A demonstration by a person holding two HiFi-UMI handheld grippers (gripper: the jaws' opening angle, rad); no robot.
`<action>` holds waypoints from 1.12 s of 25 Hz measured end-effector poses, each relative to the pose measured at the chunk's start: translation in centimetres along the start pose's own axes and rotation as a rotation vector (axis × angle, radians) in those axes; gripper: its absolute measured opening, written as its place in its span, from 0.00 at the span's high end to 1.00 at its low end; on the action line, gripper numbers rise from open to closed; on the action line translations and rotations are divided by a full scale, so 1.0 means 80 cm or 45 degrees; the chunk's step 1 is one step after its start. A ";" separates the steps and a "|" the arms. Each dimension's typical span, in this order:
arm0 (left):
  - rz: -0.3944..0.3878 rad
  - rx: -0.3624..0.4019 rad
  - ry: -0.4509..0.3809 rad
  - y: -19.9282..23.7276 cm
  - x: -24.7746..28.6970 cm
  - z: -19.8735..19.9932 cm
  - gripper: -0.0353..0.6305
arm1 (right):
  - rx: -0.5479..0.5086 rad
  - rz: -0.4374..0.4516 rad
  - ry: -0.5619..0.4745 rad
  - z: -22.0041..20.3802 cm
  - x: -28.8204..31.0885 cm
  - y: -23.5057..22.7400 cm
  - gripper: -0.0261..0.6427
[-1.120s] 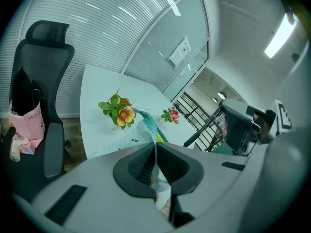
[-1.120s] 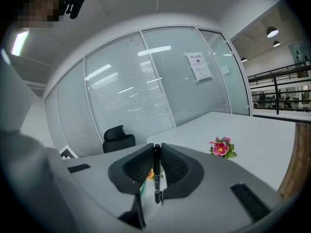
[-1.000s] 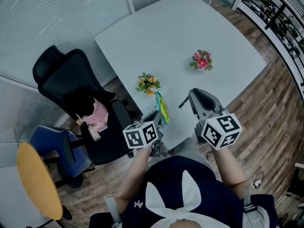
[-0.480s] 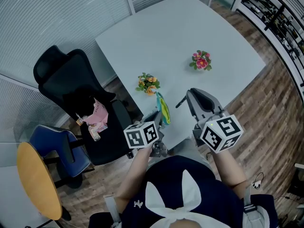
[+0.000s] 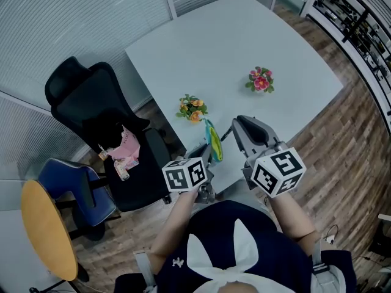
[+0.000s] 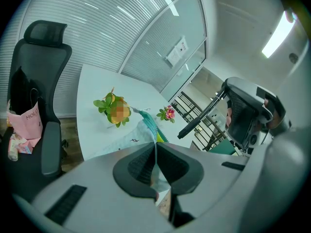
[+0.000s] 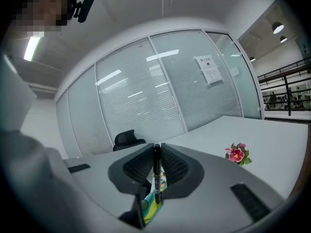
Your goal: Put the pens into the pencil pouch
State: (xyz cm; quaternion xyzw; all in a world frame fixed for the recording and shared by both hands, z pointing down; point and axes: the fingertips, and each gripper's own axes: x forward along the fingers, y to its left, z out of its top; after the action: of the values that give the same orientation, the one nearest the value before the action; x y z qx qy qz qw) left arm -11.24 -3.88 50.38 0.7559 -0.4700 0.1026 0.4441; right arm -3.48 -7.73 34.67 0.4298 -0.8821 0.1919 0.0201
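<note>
Left tongs (image 6: 156,152): pinched fully together on one edge of the pencil pouch (image 6: 131,140), with its fabric caught between the pads.
Right tongs (image 7: 157,165): closed partway on a black pen (image 7: 157,154). I have it by the barrel, and it lies crosswise to the jaws.
Pouch: it hangs from my left tongs over the near edge of the white bench (image 5: 244,47), with the teal zipper and yellow lining showing. The orange flower pot (image 5: 192,107) is just beyond it.
Pen: near the pouch, on its right, and not yet inside as far as I can judge.
Risk, mouth: I hold one edge only, so the opening may sag shut and the tip would snag on the cloth.
Risk, drop: the pouch sits at the bench edge, so a pen let go off the mouth would likely fall to the wooden floor (image 5: 342,139).
Risk, grip: the barrel is thin and round, so pushing against the fabric could pivot it between the pads.
</note>
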 end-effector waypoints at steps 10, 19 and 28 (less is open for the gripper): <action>-0.012 -0.006 0.000 -0.002 -0.002 -0.001 0.90 | -0.065 0.040 0.029 -0.010 0.015 0.018 0.88; -0.024 -0.009 -0.009 -0.005 -0.005 0.005 0.90 | -0.132 0.028 0.059 -0.025 0.031 0.018 0.88; -0.029 -0.014 -0.010 -0.003 -0.002 0.008 0.90 | -0.159 0.021 0.096 -0.039 0.041 0.015 0.88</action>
State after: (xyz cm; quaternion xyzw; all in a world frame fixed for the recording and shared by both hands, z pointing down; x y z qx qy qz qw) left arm -11.30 -4.24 49.73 0.7593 -0.4637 0.0919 0.4473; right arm -6.84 -8.40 37.81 0.4127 -0.8945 0.1529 0.0785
